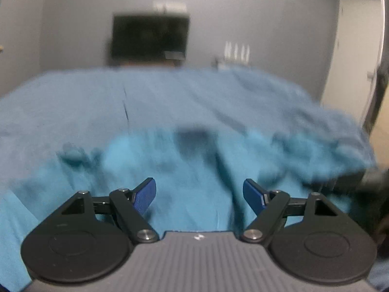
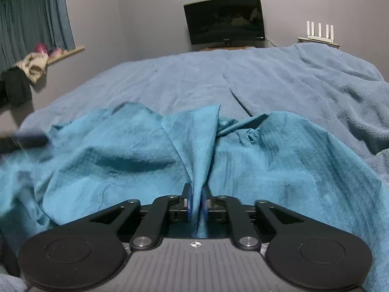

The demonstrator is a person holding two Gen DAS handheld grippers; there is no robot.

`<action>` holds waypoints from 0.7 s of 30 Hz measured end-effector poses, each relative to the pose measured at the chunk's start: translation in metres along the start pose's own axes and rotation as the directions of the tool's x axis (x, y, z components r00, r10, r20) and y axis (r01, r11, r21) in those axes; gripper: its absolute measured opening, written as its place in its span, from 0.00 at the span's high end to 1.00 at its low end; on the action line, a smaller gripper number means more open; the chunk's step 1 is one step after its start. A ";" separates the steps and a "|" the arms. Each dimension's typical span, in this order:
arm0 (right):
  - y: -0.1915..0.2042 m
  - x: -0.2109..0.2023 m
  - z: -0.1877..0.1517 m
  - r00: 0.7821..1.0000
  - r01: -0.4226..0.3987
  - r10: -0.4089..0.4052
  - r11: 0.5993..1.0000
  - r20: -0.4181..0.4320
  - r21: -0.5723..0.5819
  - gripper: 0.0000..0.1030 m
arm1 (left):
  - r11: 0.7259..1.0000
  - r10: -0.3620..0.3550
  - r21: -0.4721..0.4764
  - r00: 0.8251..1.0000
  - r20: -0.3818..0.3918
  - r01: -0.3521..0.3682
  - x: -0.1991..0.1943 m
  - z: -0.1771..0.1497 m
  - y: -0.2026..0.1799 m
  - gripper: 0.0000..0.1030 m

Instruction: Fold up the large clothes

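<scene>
A large teal garment (image 2: pixel 136 150) lies crumpled on the near part of a bed covered by a blue blanket (image 2: pixel 218 73). My right gripper (image 2: pixel 197 202) is shut on a raised fold of the teal garment, which stands up between its blue pads and runs away as a ridge. In the blurred left wrist view the same teal garment (image 1: pixel 170 175) spreads below my left gripper (image 1: pixel 199 192), whose blue fingers (image 1: pixel 145 194) stand wide open with only cloth lying beneath them, nothing pinched.
A dark TV screen (image 2: pixel 225 19) hangs on the grey wall beyond the bed, with a white router (image 2: pixel 319 31) to its right. Teal curtains (image 2: pixel 34 14) and a heap of clothes (image 2: pixel 31 65) sit at the left. A dark object (image 1: pixel 359 182) shows at the right edge.
</scene>
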State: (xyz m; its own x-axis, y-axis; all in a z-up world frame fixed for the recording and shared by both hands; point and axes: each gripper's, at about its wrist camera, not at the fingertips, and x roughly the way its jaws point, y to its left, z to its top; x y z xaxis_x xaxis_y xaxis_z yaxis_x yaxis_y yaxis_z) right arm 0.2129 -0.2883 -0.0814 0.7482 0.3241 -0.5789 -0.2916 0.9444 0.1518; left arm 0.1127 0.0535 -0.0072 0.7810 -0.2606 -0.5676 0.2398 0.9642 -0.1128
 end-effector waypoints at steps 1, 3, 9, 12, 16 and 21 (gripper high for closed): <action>-0.001 -0.002 0.000 1.000 -0.004 0.004 1.000 0.016 0.005 0.69 | 1.000 0.005 0.011 0.999 -0.037 -0.005 0.008 -0.009 0.000 0.24; 0.001 -0.008 0.000 0.997 -0.004 0.004 1.000 0.072 0.000 0.51 | 0.998 0.035 0.059 0.994 -0.108 -0.029 0.025 -0.027 -0.002 0.25; 0.035 -0.004 0.013 0.988 -0.008 0.024 0.995 0.152 -0.102 0.50 | 0.997 0.029 0.075 0.988 -0.151 -0.018 0.039 -0.040 0.002 0.25; 0.066 0.014 0.023 0.990 -0.028 0.053 0.982 0.129 -0.188 0.52 | 0.998 0.018 0.059 0.989 -0.146 -0.010 0.042 -0.039 0.005 0.25; 0.090 0.049 0.036 0.997 -0.017 0.035 0.969 0.070 -0.247 0.53 | 0.996 0.028 0.086 0.990 -0.135 -0.016 0.042 -0.043 -0.003 0.25; 0.094 0.093 0.028 0.999 0.047 -0.045 0.954 0.012 -0.297 0.54 | 0.995 0.031 0.103 0.990 -0.139 -0.017 0.047 -0.046 -0.002 0.25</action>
State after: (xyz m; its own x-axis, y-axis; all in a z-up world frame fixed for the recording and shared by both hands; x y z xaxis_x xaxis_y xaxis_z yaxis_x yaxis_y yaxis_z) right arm 0.2717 -0.1681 -0.0991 0.7677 0.2814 -0.5757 -0.4198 0.8997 -0.1200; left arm 0.1218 0.0414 -0.0712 0.7006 -0.2209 -0.6785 0.2844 0.9585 -0.0185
